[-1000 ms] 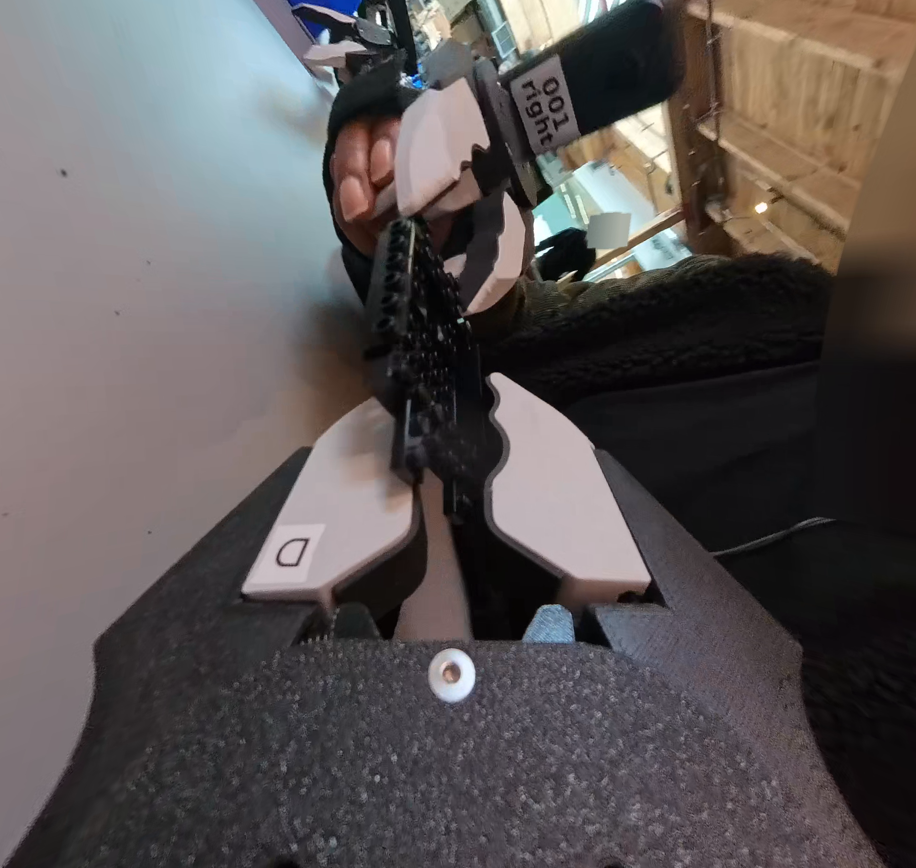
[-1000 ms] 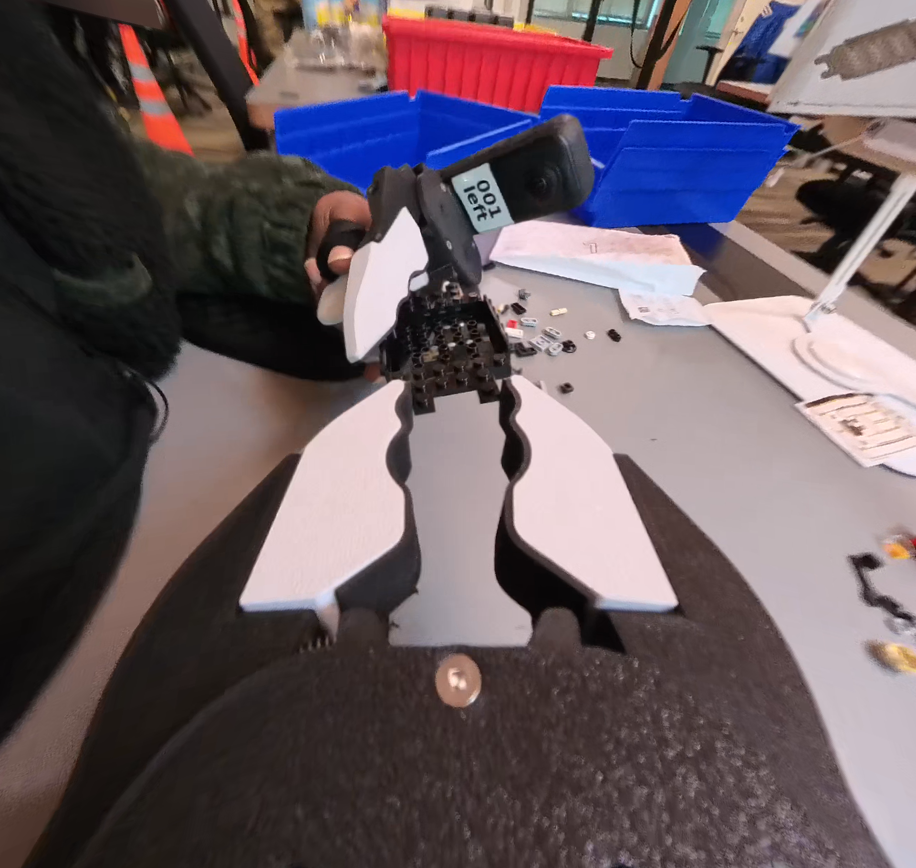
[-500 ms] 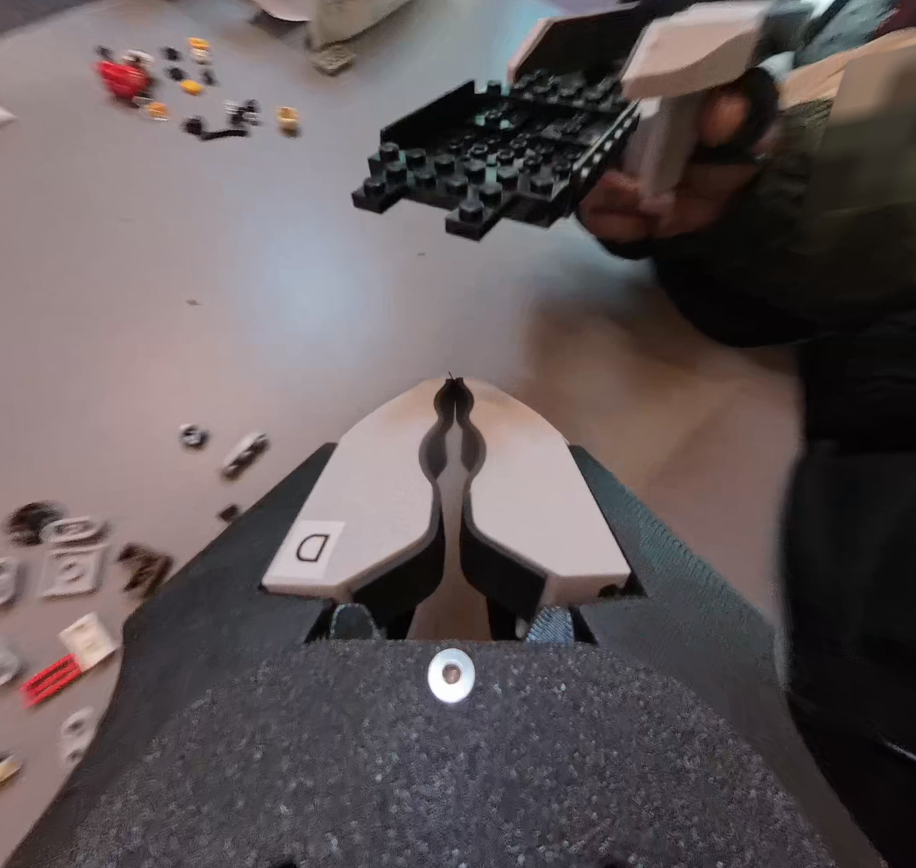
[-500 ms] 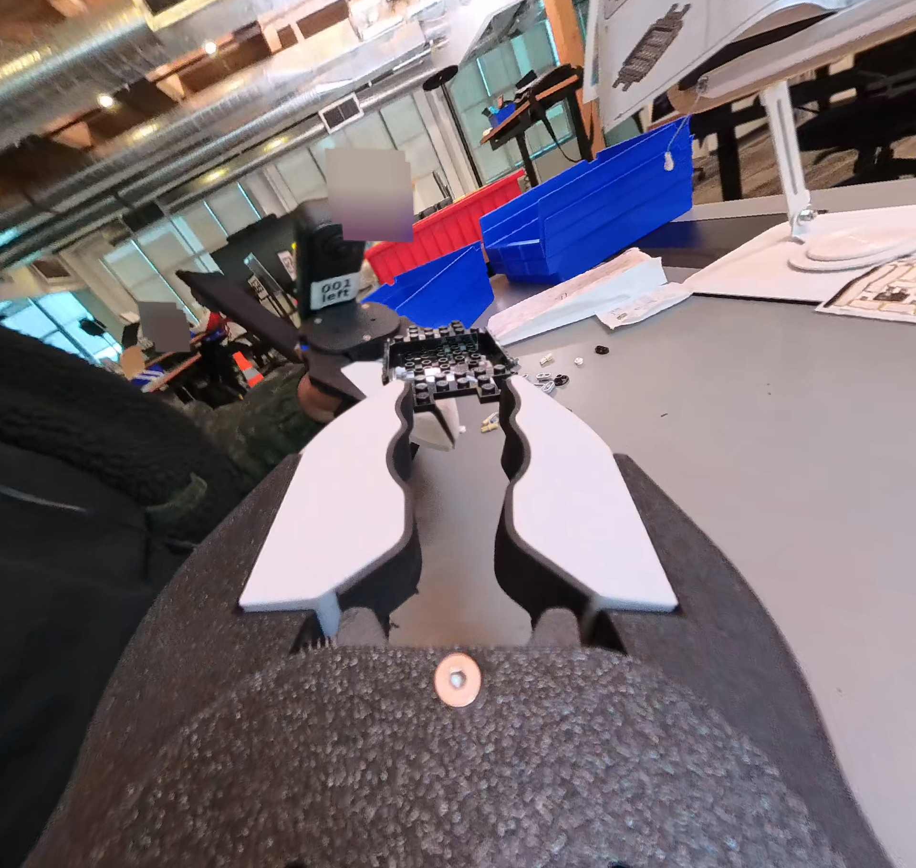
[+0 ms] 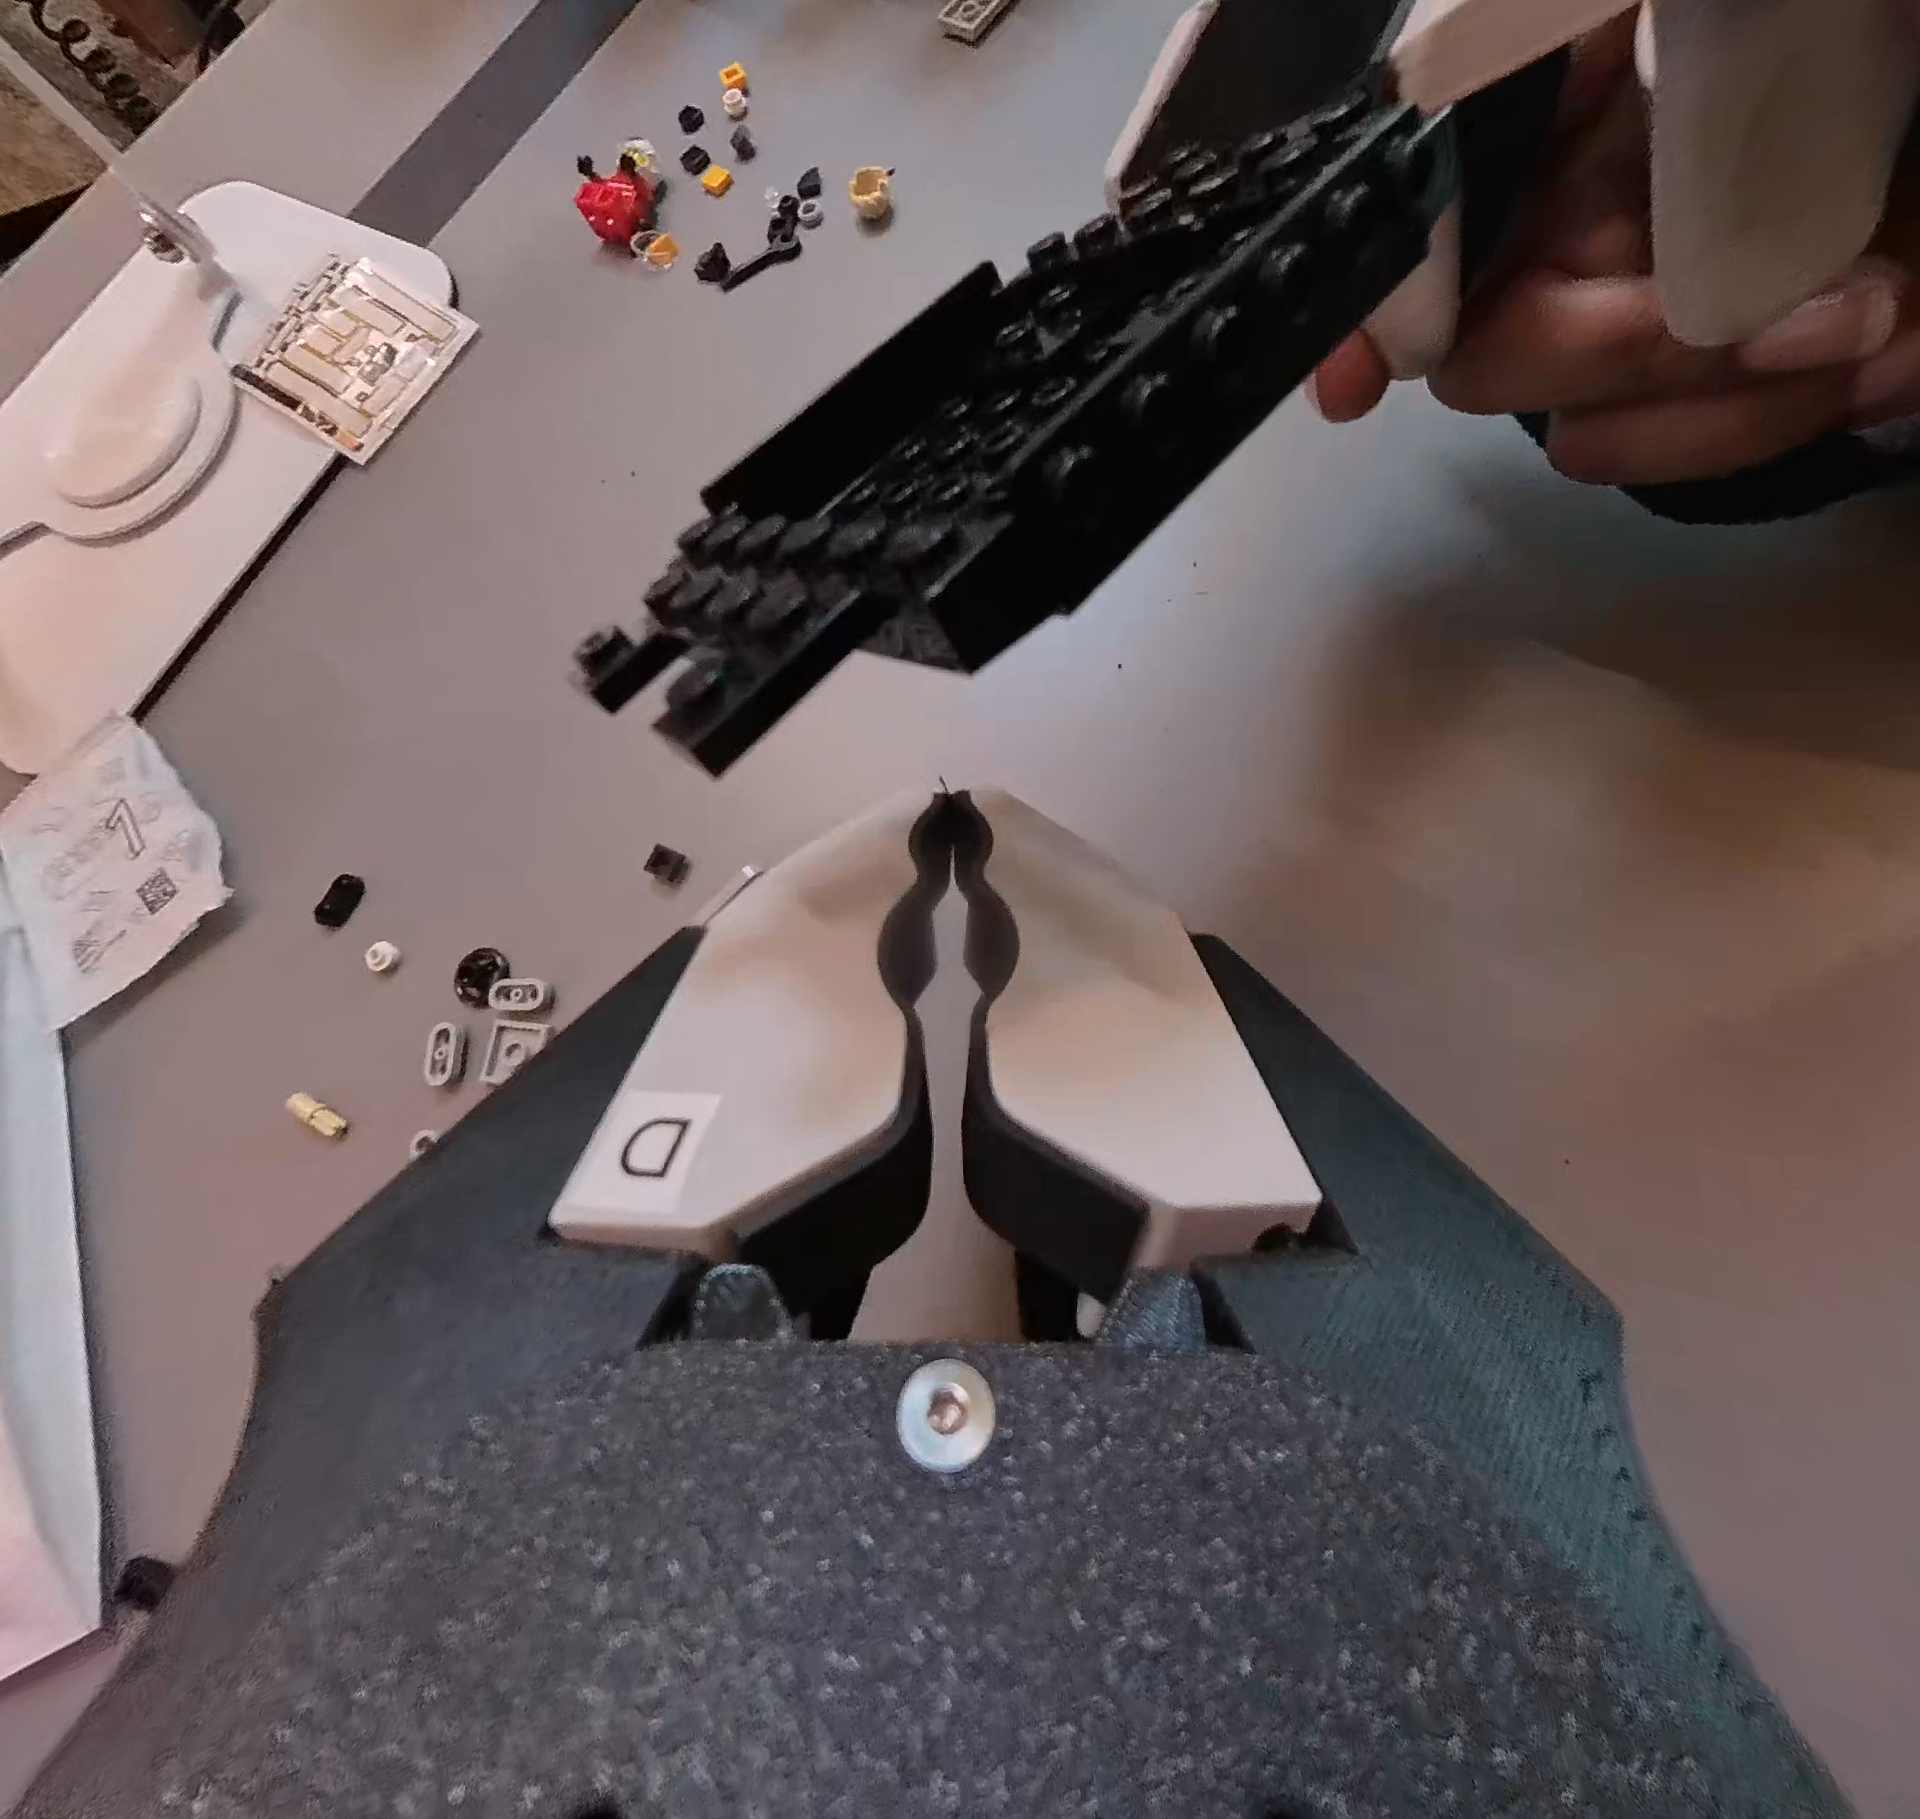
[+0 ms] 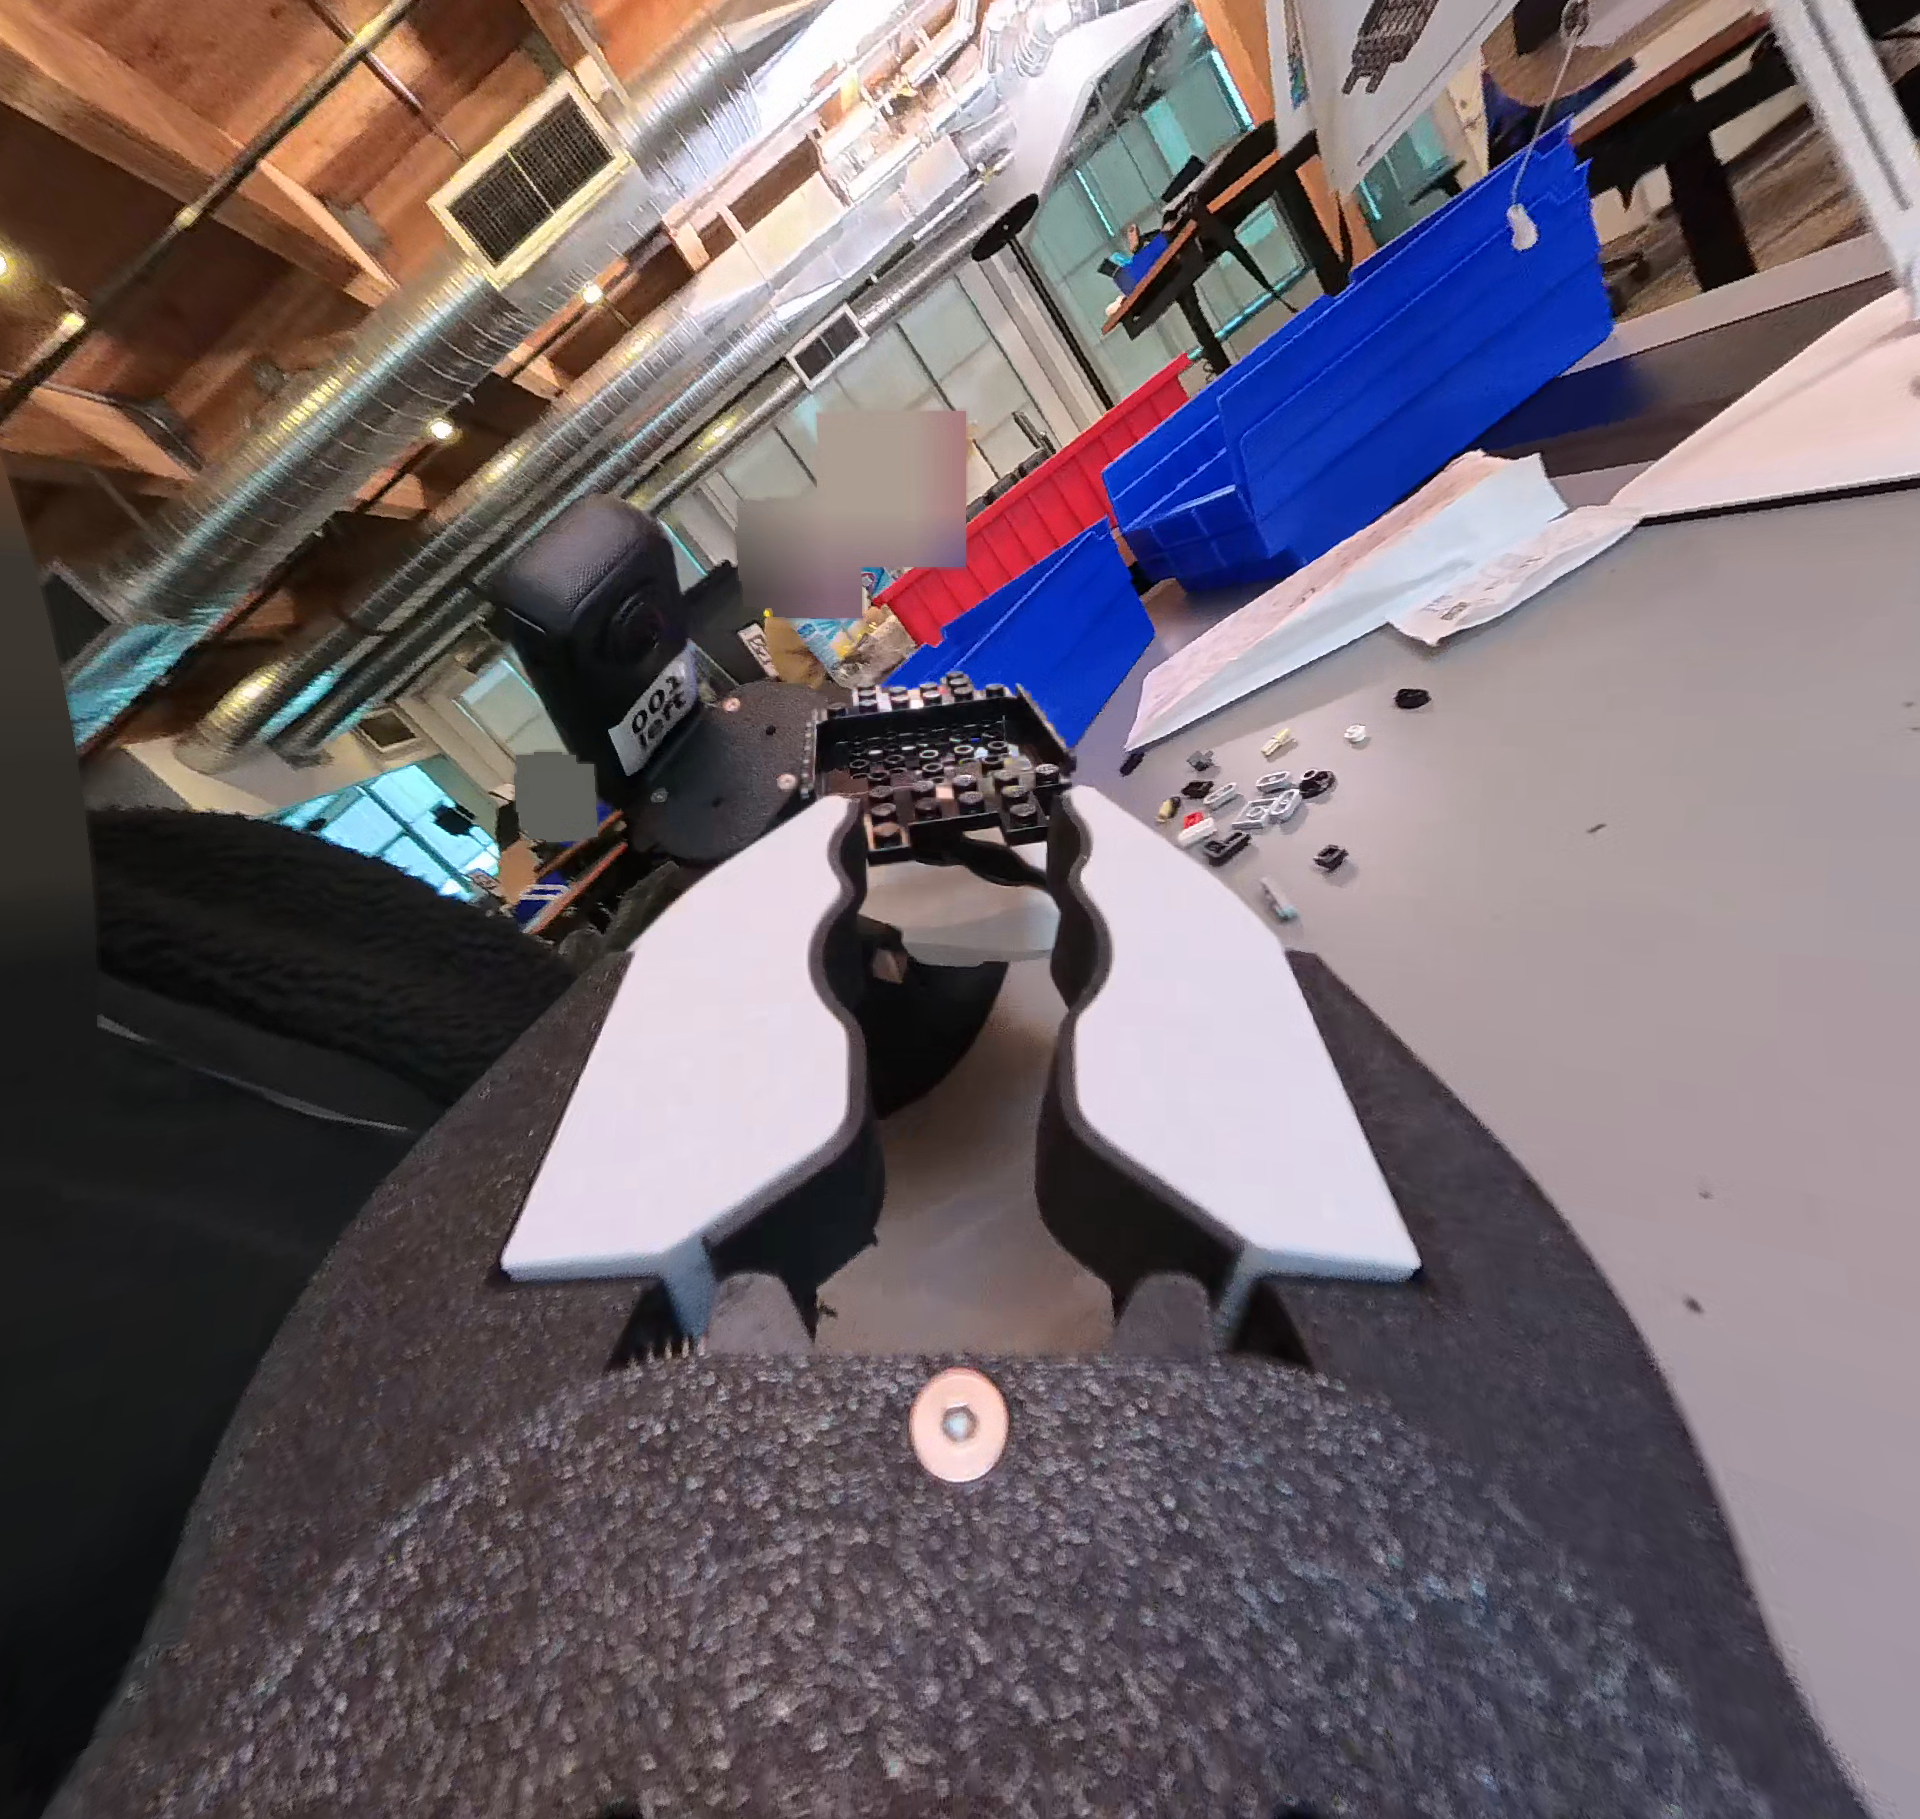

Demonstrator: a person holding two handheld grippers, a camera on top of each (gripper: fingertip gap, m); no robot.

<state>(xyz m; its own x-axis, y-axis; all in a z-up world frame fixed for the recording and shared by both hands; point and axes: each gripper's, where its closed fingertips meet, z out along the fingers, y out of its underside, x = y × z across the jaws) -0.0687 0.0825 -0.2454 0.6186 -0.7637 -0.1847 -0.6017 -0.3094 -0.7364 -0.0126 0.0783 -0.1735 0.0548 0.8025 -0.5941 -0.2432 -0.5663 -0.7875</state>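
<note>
My right gripper [image 6: 961, 813] is shut on a black studded brick assembly [image 6: 940, 761] and holds it by its near end, above the grey table [image 6: 1558, 938]. In the left wrist view the assembly [image 5: 987, 439] hangs in the air, held at its far right end by the right gripper [image 5: 1423, 169] and a person's hand [image 5: 1662, 367]. My left gripper [image 5: 948, 803] is shut with nothing between its pads, just below and in front of the assembly's free end. Its camera body [image 6: 623, 647] shows behind the assembly in the right wrist view.
Small loose bricks lie left of my left gripper [image 5: 488, 1021], and a far cluster includes a red piece [image 5: 613, 206]. A white stand base [image 5: 125, 419], a sticker sheet [image 5: 353, 346] and crumpled paper [image 5: 114, 865] lie at the left. Blue bins [image 6: 1403, 419] and a red bin [image 6: 1039, 522] stand at the back. About 9 cm separates my left fingertips from my right.
A second ago both grippers held the assembly. My left gripper let go, drew back, shut on air and now looks down at the table. The right gripper kept its hold and tilted upward.
</note>
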